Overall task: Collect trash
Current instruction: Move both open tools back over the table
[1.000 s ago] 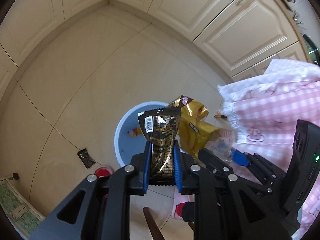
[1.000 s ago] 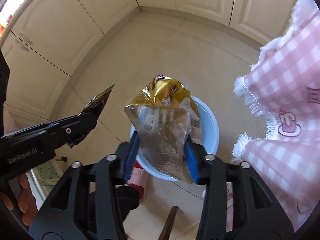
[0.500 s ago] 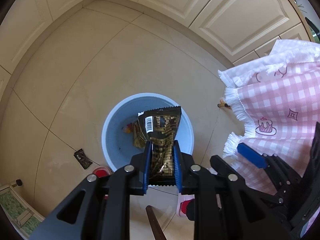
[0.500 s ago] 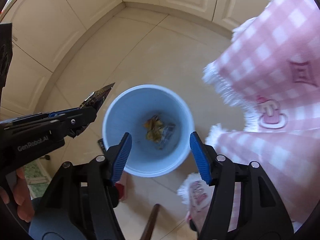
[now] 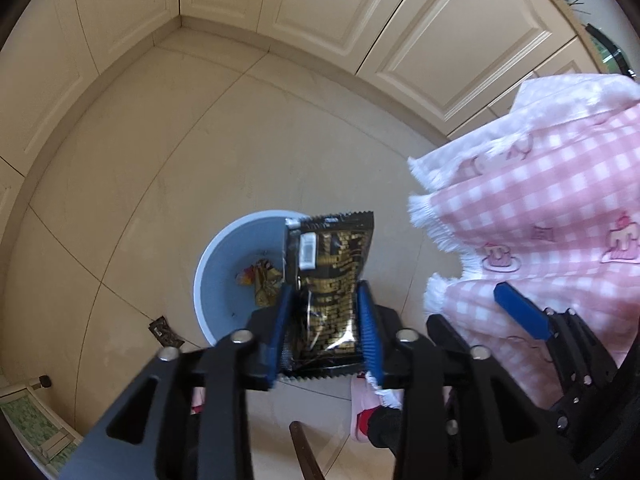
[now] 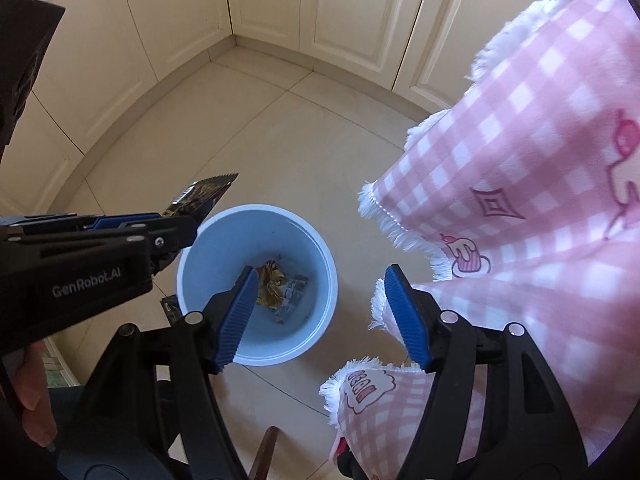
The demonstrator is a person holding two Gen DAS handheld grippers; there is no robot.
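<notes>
A black and gold snack wrapper (image 5: pixel 332 252) stands upright between the blue pads of my left gripper (image 5: pixel 324 290). The jaws are opening, but the pads still touch the wrapper's sides. It hangs over the near right rim of a light blue bin (image 5: pixel 208 256) on the floor. Crumpled gold and clear wrappers (image 6: pixel 280 288) lie at the bin's (image 6: pixel 224 240) bottom. My right gripper (image 6: pixel 322 272) hovers above the bin, its jaws opening wider with nothing between them. In the right wrist view, the left gripper (image 6: pixel 188 226) reaches in from the left with the wrapper's tip (image 6: pixel 204 196) sticking out.
A pink checked tablecloth (image 6: pixel 520 200) with a white fringe hangs close on the right. Cream cabinets (image 6: pixel 340 8) line the far corner. A small dark scrap (image 5: pixel 162 330) lies on the tiled floor left of the bin. A pink slipper (image 5: pixel 364 404) is below.
The right gripper let a gold bag fall into the bin, then opened wider and rose. The left gripper carried the black wrapper over the bin and its jaws spread.
</notes>
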